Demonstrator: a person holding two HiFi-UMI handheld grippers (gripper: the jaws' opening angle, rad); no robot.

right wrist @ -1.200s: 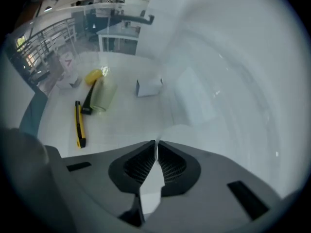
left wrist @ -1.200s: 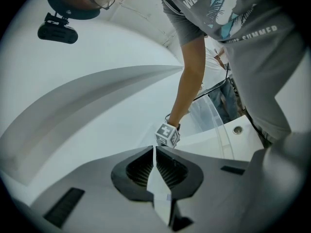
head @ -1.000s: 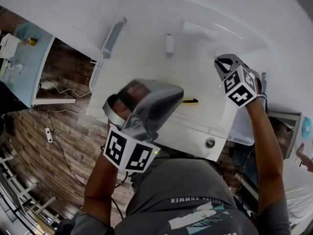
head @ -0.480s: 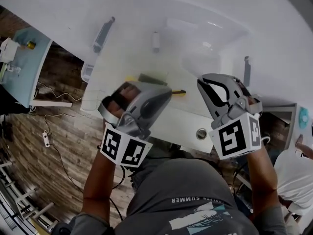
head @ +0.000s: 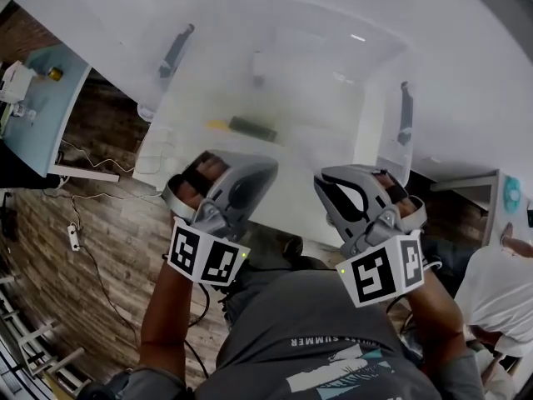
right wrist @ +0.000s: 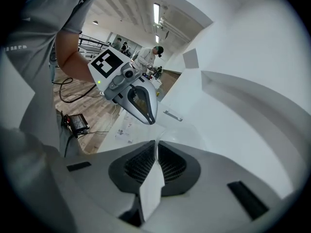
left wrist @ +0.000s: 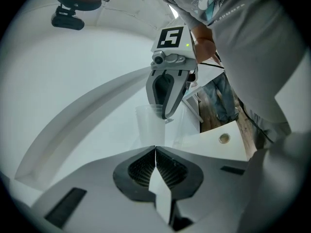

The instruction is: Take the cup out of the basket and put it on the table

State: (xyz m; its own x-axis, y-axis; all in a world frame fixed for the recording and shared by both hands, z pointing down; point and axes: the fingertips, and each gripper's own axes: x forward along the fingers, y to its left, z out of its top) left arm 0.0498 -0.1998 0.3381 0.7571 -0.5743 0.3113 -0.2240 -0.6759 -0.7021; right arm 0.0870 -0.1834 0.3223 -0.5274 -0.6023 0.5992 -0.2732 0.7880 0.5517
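The right hand-held gripper [right wrist: 155, 149] is clamped on the thin wall of the clear cup [left wrist: 148, 126]. Only the left gripper view shows the cup whole, rim uppermost in those jaws, just ahead of the left hand-held gripper [left wrist: 155, 152], whose own jaws are together on nothing. In the head view the cup is barely visible. Beneath both tools is the near side of the basket [head: 376, 98] on the white worktop [head: 100, 11].

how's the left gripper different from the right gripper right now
The right gripper is pinched on the thin wall of a clear cup; the left gripper holds nothing. The left gripper's jaws meet fully, while the right gripper's are kept a sliver apart by the cup wall. In the head view both sit side by side, pointing the same way.
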